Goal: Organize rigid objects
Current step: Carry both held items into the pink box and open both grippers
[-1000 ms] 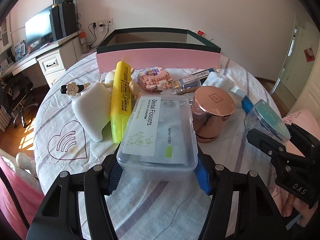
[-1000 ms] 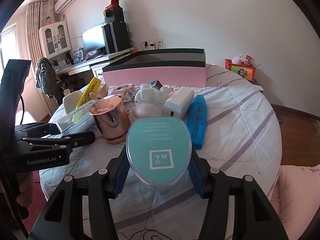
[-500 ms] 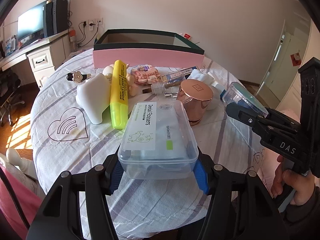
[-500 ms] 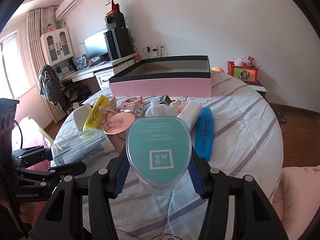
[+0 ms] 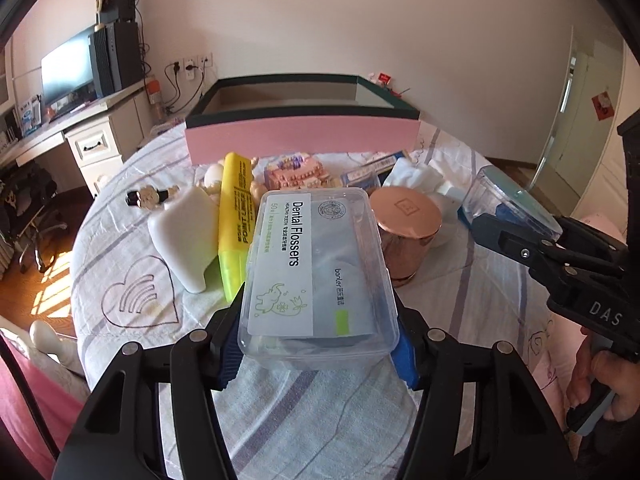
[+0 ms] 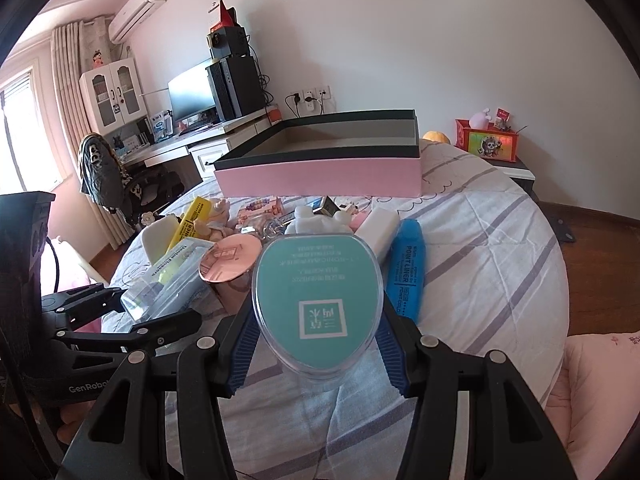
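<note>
1. Clearly, the left tool (image 5: 318, 354) is clamped on the sides of a clear dental flosser box (image 5: 316, 276), its blue pads (image 5: 404, 360) pressed against the box's near end, which is held above the cloth-covered desk (image 5: 320, 420).
2. Likewise, the right tool (image 6: 316, 354) grips a clear oval case with a teal lid (image 6: 316, 296), held over the desk's near edge.
3. On the desk beyond lie a yellow highlighter (image 5: 236, 220), a white block (image 5: 188, 236) touching it on its left, and a rose-gold lidded jar (image 5: 404, 232) just right of the flosser box.
4. A blue highlighter (image 6: 406, 272) lies right of the oval case, beside a white eraser-like bar (image 6: 380, 226).
5. Further back, an open pink storage box with a dark rim (image 5: 304, 136) stands across the desk; nothing shows inside it from these angles.
</note>
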Demonstrator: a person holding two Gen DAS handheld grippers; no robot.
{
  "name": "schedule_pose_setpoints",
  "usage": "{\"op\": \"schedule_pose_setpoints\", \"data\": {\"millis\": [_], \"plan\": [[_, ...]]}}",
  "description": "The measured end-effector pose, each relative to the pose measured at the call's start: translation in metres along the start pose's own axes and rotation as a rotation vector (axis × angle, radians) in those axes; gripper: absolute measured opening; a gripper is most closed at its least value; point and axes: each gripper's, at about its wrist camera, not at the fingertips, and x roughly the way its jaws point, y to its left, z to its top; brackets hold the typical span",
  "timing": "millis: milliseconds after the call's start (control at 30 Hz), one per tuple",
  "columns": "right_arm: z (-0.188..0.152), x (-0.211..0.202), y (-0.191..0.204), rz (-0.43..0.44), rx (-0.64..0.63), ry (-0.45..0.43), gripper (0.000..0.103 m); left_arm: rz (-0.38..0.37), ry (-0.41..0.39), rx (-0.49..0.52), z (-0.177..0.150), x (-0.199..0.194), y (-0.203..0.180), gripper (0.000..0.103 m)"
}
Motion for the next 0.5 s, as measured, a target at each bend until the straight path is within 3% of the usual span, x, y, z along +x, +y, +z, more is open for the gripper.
{"op": "schedule_pose_setpoints", "data": {"millis": [267,500], "plan": [[0.043,-0.003,0.004,0.057,-0.022,-0.062,0.055,-0.025,-0.114,0.028,0.051,-0.026,0.005,0.061],[0.108,0.036,0.002,0.047,-0.046,-0.051,0.056,0.038,-0.111,0.075,0.131,0.021,0.02,0.061]]}}
